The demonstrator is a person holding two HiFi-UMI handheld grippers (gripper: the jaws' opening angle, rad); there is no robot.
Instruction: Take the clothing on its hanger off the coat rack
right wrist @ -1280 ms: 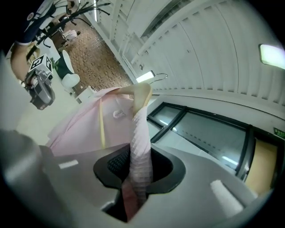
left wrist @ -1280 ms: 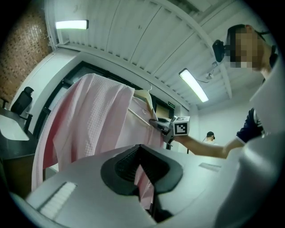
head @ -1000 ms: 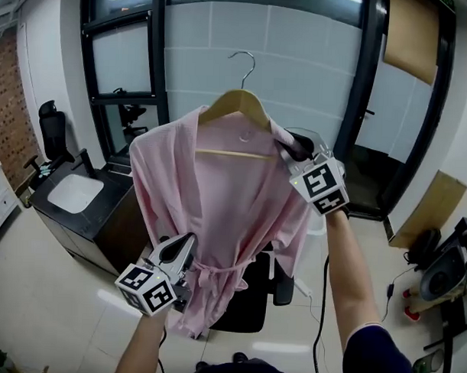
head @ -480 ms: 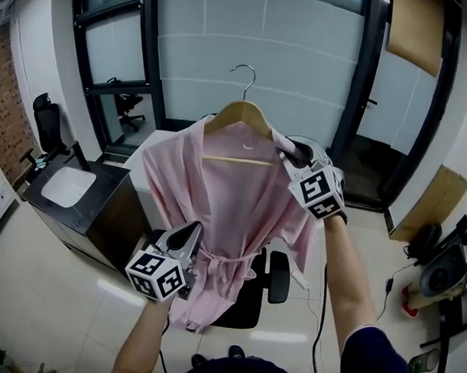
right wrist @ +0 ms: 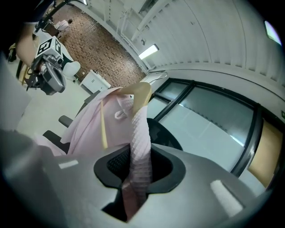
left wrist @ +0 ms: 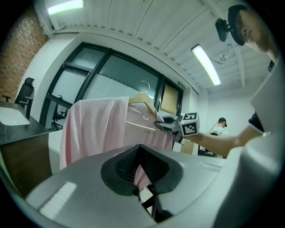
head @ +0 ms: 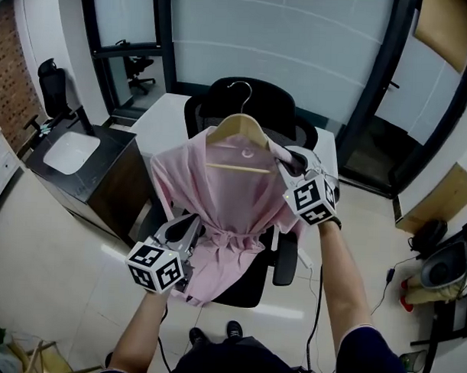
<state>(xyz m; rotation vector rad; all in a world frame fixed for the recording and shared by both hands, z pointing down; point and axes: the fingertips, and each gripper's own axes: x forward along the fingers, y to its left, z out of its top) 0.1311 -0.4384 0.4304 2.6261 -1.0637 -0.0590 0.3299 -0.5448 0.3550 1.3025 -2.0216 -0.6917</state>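
Right gripper (head: 289,158) jaws pinch the pink cloth robe (head: 233,209) at 3 o'clock, carrying its wooden hanger (head: 237,127). Left gripper (head: 192,223) jaws pinch low cloth, likely steadying it.

Nothing in the room can be read as words or numbers. The closest things to labels are on the two hand-held tools. The left marker cube (head: 156,267), at the back of the left gripper (head: 189,226), has black-and-white square code patterns on its white faces. So does the right marker cube (head: 309,198), behind the right gripper (head: 288,156). These are blocks, not letters or digits. Seen from the left gripper, a small green sign (left wrist: 180,83) sits above and beyond the right marker cube, near the top of the dark door frame (left wrist: 160,95). It is too small to make out.
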